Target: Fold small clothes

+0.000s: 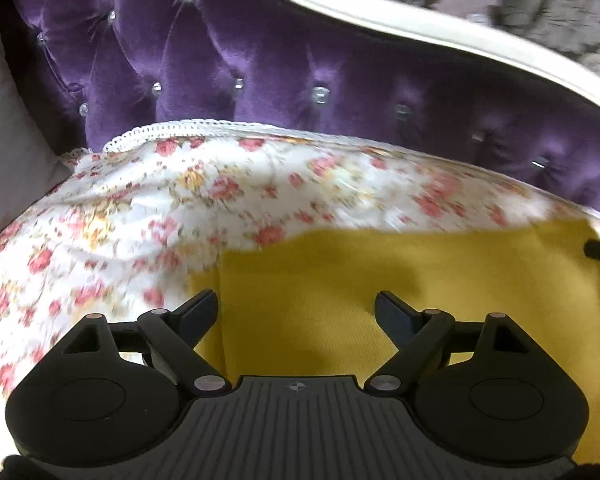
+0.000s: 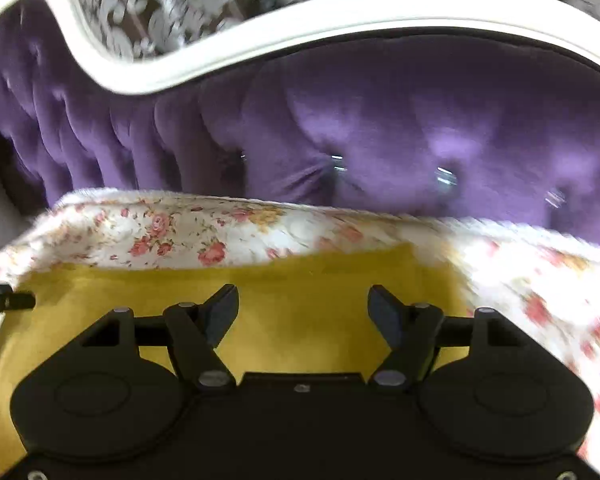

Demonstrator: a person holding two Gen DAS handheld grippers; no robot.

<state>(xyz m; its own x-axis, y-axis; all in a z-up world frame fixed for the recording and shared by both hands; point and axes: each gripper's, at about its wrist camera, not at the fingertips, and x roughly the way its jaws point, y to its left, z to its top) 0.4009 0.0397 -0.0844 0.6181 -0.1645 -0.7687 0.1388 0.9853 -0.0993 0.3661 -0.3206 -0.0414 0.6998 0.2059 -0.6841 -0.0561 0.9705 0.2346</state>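
Yellow cloth (image 1: 340, 280) fills the lower middle of both wrist views, spread flat on a floral sheet (image 1: 140, 208) in front of a purple tufted headboard (image 1: 260, 60). Left gripper (image 1: 296, 312) hangs over it with jaws wide apart and nothing between them; right gripper (image 2: 302, 312) likewise stands open and empty above the cloth's far edge. To fold well, I judge each gripper should pinch one corner of the same edge, lift together, and lay it evenly across. Counted: one yellow cloth, one sheet, two grippers, each one's tip showing at the side edge of the other's view.
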